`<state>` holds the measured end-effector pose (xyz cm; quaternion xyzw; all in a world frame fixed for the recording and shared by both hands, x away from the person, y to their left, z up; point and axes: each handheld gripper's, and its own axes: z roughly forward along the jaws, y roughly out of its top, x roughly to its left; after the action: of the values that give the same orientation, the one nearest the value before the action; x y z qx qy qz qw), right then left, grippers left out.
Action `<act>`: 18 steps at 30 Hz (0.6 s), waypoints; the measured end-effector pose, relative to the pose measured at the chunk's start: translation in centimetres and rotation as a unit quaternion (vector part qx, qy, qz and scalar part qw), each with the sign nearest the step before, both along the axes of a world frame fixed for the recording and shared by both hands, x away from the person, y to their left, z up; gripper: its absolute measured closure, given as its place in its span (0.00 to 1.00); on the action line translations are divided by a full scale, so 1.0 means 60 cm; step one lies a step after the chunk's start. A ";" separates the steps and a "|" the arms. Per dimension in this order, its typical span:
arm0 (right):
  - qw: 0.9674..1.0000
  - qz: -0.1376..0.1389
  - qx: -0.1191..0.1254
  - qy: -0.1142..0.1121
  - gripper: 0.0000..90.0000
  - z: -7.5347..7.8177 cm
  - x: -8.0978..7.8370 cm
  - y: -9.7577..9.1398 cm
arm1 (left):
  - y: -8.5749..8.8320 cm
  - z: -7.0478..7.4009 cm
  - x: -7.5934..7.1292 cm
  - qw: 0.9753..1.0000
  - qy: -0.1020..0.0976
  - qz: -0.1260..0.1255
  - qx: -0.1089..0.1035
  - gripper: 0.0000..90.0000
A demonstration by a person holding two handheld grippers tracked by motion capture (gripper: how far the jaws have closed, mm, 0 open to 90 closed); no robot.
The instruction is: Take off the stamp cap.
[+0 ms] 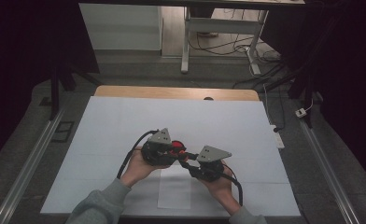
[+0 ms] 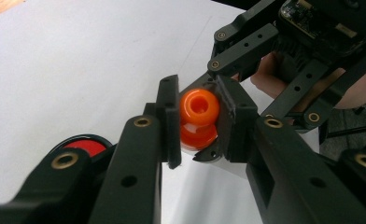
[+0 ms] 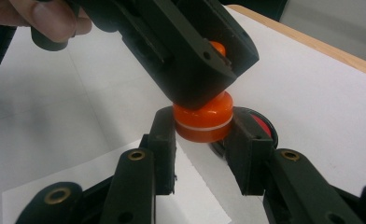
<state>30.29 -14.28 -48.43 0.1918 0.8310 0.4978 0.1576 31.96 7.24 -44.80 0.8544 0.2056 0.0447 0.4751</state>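
Both grippers met over the white sheet (image 1: 125, 126) covering the table, just in front of a red disc with a black rim (image 2: 84, 145) lying flat on that sheet. Left gripper (image 2: 197, 121) pinched the upper part of a small orange plastic piece (image 2: 199, 119), pads pressed on both sides of it. Right gripper (image 3: 202, 140) clamped the lower part of the same orange piece, its jaws also tight on it, one each side. In the right gripper view the piece looked like a short stubby cylinder with a pale line around its lower half, long axis roughly upright above the sheet, rounded top end tucked under the left gripper's jaw. In the left gripper view the end facing the camera had a round hole in its middle, so the axis ran toward that camera. Piece held clear of the sheet, just near-side of the red disc. A smaller white paper (image 1: 174, 191) lay on the sheet, nearer the person than the disc. Hands wrapped both gripper bodies, grey sleeves at the near table edge
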 end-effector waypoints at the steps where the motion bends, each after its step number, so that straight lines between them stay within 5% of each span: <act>1: 1.000 0.000 0.000 -0.001 0.71 0.000 0.000 0.000 | 0.000 0.000 0.000 1.000 0.000 0.000 -0.001 0.81; 18: 1.000 -0.001 0.000 -0.003 0.71 0.002 -0.001 -0.001 | 0.000 0.001 -0.001 1.000 -0.002 0.000 -0.001 0.81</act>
<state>30.22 -14.37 -48.30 0.1908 0.8307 0.4979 0.1601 31.92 7.21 -44.73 0.8541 0.2043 0.0462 0.4762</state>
